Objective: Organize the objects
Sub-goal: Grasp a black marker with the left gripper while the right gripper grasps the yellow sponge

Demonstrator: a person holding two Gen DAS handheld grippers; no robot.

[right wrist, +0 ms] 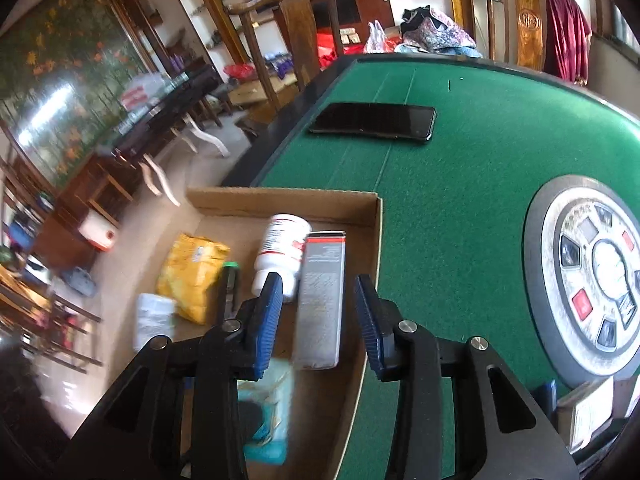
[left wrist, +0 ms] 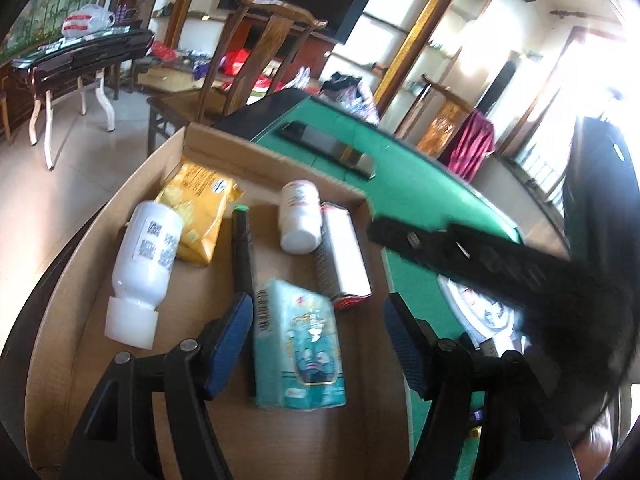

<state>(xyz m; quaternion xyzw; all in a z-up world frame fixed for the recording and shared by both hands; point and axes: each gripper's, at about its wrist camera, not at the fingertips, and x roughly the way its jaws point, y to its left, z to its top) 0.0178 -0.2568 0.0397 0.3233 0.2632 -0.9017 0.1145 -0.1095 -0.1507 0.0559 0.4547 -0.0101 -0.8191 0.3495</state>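
Objects for sorting lie in a shallow cardboard box (left wrist: 208, 148) on the green table (right wrist: 460, 168), and nearest us the left gripper (left wrist: 320, 340) hangs with jaws wide, a teal tissue pack (left wrist: 300, 344) lying loose between them. Our right gripper (right wrist: 318, 320) stands parted, pads clear of the grey carton (right wrist: 320, 300) below. Farther in we see a black marker (left wrist: 244, 252), a big white bottle (left wrist: 144, 256), a small white bottle (left wrist: 300, 216) and a yellow packet (left wrist: 196, 212); beyond the box lies a black phone (right wrist: 372, 122).
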